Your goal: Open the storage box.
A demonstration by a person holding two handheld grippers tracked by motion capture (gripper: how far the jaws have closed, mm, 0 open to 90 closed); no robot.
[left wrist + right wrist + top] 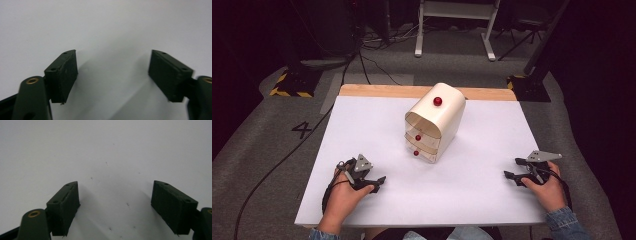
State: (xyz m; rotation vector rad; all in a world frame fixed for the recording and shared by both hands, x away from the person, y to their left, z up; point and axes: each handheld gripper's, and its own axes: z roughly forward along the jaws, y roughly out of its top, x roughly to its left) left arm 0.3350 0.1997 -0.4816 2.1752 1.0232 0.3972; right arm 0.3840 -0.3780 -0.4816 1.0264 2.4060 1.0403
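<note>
On the white table point(377, 120) — both grippers point(379, 181) point(511, 169) gape, empty.

Both my grippers low, jaws wide.
My left gripper point(379, 181) sits in my left hand point(347, 192), my right gripper point(510, 169) in my right hand point(547, 187), well apart, nothing between either's jaws.

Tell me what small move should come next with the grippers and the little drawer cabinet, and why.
Probably move the left gripper forward toward the cream drawer cabinet. Both it and the right gripper rest open and empty near the table's front edge, well short of the cabinet's red knobs.
</note>
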